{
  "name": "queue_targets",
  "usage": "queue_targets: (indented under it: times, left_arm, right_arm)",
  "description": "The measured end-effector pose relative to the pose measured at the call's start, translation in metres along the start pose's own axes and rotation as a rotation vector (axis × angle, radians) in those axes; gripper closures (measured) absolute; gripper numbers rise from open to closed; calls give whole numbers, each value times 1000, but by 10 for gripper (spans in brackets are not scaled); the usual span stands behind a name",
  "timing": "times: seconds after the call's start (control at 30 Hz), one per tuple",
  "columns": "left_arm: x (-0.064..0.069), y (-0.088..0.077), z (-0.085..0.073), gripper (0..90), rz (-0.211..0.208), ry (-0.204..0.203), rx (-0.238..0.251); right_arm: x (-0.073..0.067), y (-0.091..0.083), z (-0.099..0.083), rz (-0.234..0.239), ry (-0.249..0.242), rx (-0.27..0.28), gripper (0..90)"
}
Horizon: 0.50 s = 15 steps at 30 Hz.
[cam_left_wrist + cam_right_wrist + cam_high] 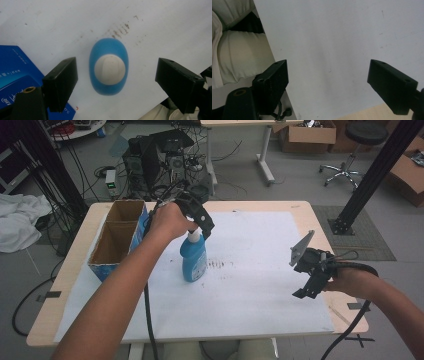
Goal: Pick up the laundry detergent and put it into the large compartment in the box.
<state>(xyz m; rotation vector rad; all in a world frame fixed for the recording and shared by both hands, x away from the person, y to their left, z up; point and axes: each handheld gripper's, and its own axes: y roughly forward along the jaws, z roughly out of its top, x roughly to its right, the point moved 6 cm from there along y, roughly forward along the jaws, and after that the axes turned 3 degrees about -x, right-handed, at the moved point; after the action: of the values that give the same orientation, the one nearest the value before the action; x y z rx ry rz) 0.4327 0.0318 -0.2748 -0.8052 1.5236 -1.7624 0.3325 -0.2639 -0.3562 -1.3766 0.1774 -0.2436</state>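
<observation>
One blue bottle (194, 262) is what I'm after, and it stands upright on the white sheet (250, 285) that covers the table (310, 210). Working from big to small with the bottle as my landmark: the sheet spreads out under it on every side, and the open cardboard box (116, 237) with its blue side sits just beside the bottle, toward my left. A patch of brown scuff marks (216, 264) lies on the sheet close by the bottle's other side.

My left gripper (116, 80) hangs straight over the bottle, jaws spread wide and clear of it on both sides, the white cap (109, 69) dead centre between them. My right gripper (311, 276) waits well apart from the bottle, off to my right above bare sheet, jaws likewise spread, nothing in them.

I'd judge the bottle as stiff plastic, smooth and a bit slippery, possibly heavy with liquid, not fragile. The narrow neck under the cap looks the surest place to close on. White writing runs along the box's blue side, too blurred for me to read; no label I can make out on the bottle.
</observation>
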Motion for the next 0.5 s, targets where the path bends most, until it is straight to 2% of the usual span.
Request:
queue_targets:
  times: [0.27,0.5]
  left_arm:
    - [-2,9,-1,188,-7,-11,-8]
    - [-5,17,-2,190,0,-38,-6]
  right_arm:
    - [0,1,0,2,-1,-2,170]
    - [0,1,0,5,1,-3,170]
